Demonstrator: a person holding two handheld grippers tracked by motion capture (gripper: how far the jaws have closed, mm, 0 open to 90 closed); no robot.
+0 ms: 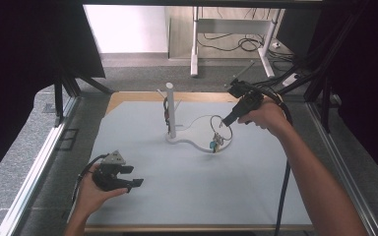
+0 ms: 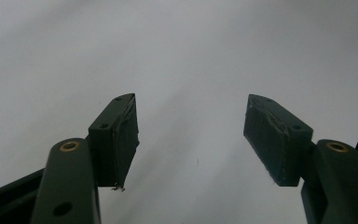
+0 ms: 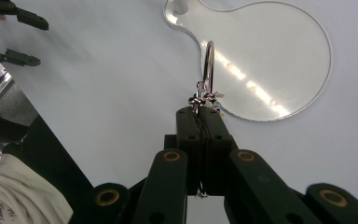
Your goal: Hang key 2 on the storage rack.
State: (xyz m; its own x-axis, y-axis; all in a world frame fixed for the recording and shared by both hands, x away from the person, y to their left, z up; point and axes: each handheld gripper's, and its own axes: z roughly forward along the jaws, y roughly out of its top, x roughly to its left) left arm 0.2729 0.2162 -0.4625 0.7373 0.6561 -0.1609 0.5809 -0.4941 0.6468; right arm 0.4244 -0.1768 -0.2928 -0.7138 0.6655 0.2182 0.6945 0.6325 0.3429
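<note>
High view: the right gripper, right of centre in the frame, holds a metal ring with small keys or charms dangling below it, above the round end of a clear stand base; a white post with side pegs rises from the base's left end. The work in hand looks like carrying the ring to a peg on that post. To do it well, keep the ring's plane upright and square to the chosen peg, approach level, and release only once the ring sits over the peg, since the dangling load may swing it. The left gripper, lower left of the frame, rests near the blue-grey table mat, well apart from the stand. Left gripper view: the jaws stand wide apart with nothing between them, and plain mat lies beyond. Right gripper view: the jaws are clamped together at centre frame, pinching the ring at its near edge, where the small fittings cluster; the ring stands edge-on above the clear base, whose rim curves across the upper right.
</note>
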